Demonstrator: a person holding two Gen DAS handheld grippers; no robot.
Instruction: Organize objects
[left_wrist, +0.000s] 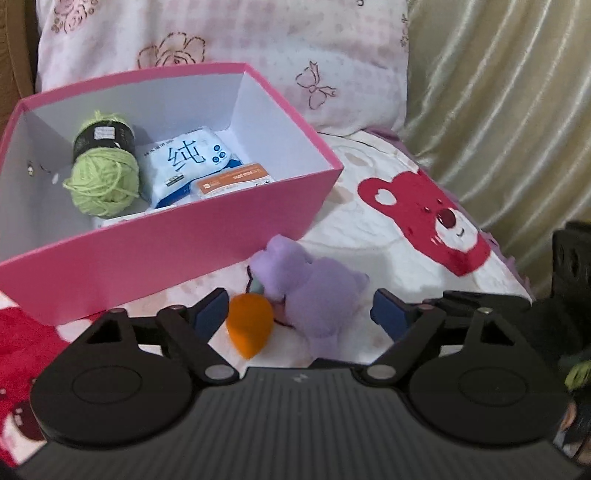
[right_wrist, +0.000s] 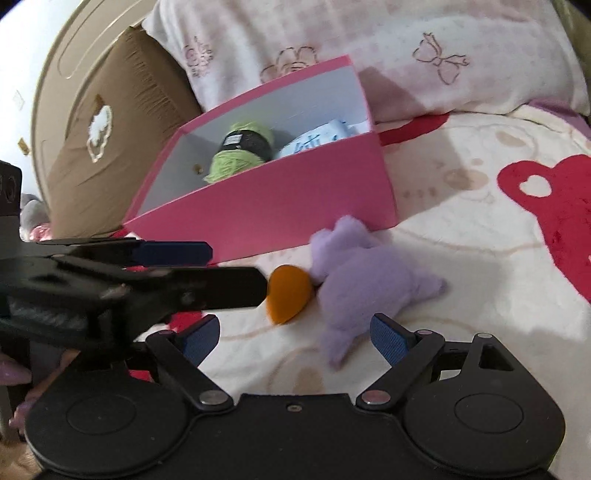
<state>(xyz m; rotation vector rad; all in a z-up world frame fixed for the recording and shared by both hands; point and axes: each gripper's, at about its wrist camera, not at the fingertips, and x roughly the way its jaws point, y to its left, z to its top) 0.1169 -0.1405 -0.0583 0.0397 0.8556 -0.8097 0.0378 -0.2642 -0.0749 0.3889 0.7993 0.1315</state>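
Observation:
A purple plush toy (left_wrist: 317, 291) holding an orange carrot (left_wrist: 249, 321) lies on the bed just in front of a pink box (left_wrist: 177, 243). My left gripper (left_wrist: 299, 314) is open, its blue pads on either side of the toy, not touching it. The box holds a green yarn ball (left_wrist: 103, 173), a blue-white packet (left_wrist: 184, 162) and an orange-labelled pack (left_wrist: 232, 181). In the right wrist view my right gripper (right_wrist: 295, 336) is open and empty just short of the toy (right_wrist: 362, 288) and carrot (right_wrist: 290, 293). The left gripper (right_wrist: 236, 269) reaches in from the left beside the box (right_wrist: 266, 206).
The bed cover (left_wrist: 369, 229) is white with red bear prints. A floral pillow (left_wrist: 258, 44) lies behind the box. A satin curtain (left_wrist: 498, 110) hangs at the right. A brown cardboard box (right_wrist: 110, 129) stands at the bed's left end.

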